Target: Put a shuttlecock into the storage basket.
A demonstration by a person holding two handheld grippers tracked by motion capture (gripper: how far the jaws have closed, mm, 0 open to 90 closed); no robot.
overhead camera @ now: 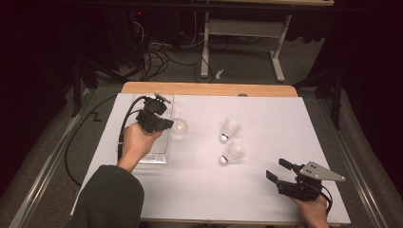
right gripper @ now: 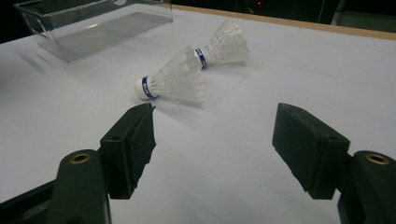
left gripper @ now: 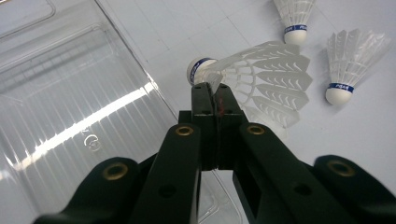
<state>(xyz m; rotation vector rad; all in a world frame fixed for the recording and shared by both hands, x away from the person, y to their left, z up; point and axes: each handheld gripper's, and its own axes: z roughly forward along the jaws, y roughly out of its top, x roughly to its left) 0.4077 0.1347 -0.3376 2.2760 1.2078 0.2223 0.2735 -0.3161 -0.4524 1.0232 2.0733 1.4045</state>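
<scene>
Three white shuttlecocks and a clear plastic tray on our table

We see one shuttlecock point(left gripper: 261, 79) pinched at its feather skirt beside the clear tray point(overhead camera: 157, 154); two more point(overhead camera: 230, 129) point(overhead camera: 232, 153) lie on their sides near each other mid-table, blue-banded corks down-left

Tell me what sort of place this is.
Likely a lab or recording workshop: a white-covered table on a dark floor, loose cables behind it, and a metal stand beyond.
</scene>
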